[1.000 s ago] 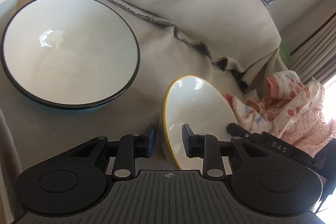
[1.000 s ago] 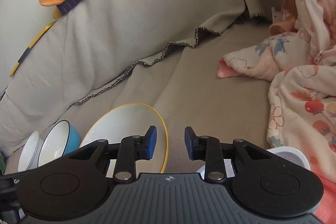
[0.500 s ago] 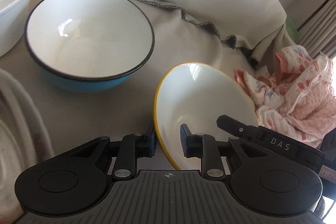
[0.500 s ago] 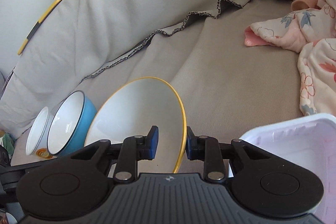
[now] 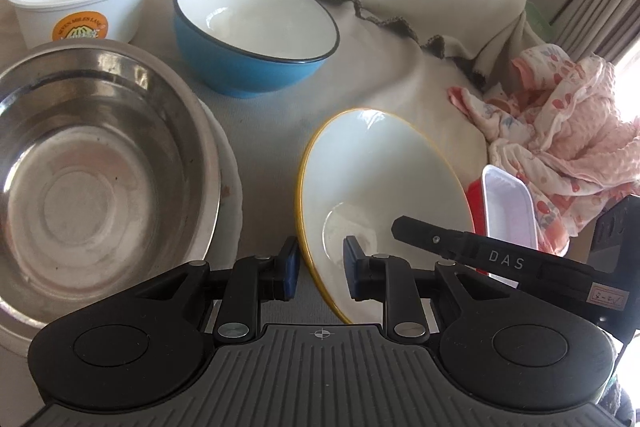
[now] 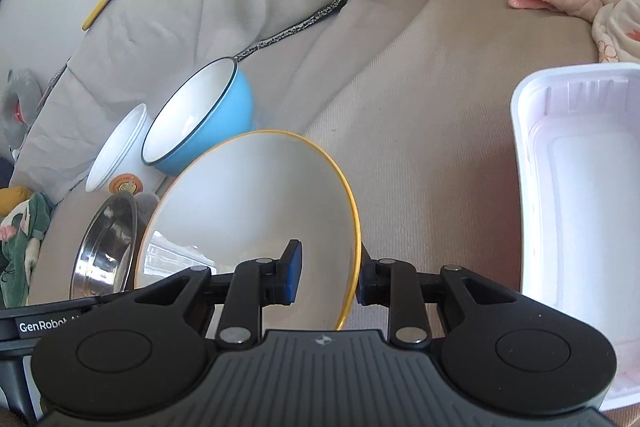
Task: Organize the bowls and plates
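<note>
Yellow-rimmed bowl (image 5: 380, 187) tilted at lower centre of frame above sofa cover (image 5: 400, 75), left tool (image 5: 319, 269) and right tool (image 6: 326, 277) each clamped on its rim, blue bowl (image 5: 256, 35) upper centre, steel bowl (image 5: 92, 163) at left, white tub (image 5: 84, 3) upper left, white tray (image 6: 580, 187) at right.

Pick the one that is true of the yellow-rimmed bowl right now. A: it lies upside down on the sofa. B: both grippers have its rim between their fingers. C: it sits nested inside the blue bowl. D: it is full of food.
B: the yellow-rimmed bowl stands tilted with its rim between the fingers of the left gripper and of the right gripper.
</note>
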`<state>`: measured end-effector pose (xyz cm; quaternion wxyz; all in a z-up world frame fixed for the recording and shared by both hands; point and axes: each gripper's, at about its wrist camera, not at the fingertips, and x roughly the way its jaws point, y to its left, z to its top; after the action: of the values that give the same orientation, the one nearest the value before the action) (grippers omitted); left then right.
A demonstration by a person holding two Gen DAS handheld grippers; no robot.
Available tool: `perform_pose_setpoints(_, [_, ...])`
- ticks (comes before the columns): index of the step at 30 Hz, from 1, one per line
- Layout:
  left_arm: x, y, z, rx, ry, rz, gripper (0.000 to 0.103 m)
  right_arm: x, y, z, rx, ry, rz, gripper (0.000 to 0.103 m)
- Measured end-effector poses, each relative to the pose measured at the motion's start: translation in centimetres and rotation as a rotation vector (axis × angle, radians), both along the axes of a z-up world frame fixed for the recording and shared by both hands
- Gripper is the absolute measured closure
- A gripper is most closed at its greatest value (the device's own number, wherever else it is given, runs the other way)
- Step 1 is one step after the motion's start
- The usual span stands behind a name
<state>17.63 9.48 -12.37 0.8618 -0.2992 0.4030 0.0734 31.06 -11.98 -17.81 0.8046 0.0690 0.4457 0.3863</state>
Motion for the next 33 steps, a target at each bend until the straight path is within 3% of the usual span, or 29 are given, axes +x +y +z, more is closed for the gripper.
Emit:
perform_pose_setpoints(6, [-0.7,0.3,0.2,-0.015,0.015,0.017,0.077,-1.0,-0.2,-0.2,0.009,0.015,0.013,0.077])
perform_pose_setpoints(20, [-1.1,0.5,1.3,0.047,0.017,0.010,0.078,-0.8,-1.5,-1.1,0.042,0.046,-0.006,0.080])
perform_pose_setpoints(30, [-1.0,0.4,2.0,0.047,0.014,-0.022,0.078,-1.8,-1.1,-0.3,0.026,-0.012,0.022,0.080])
perform_pose_setpoints(33, [-1.5,1.4,3.6,0.074,-0.042,0.001,0.078,-1.9,-1.4,0.7,-0.002,-0.059,0.007,0.080])
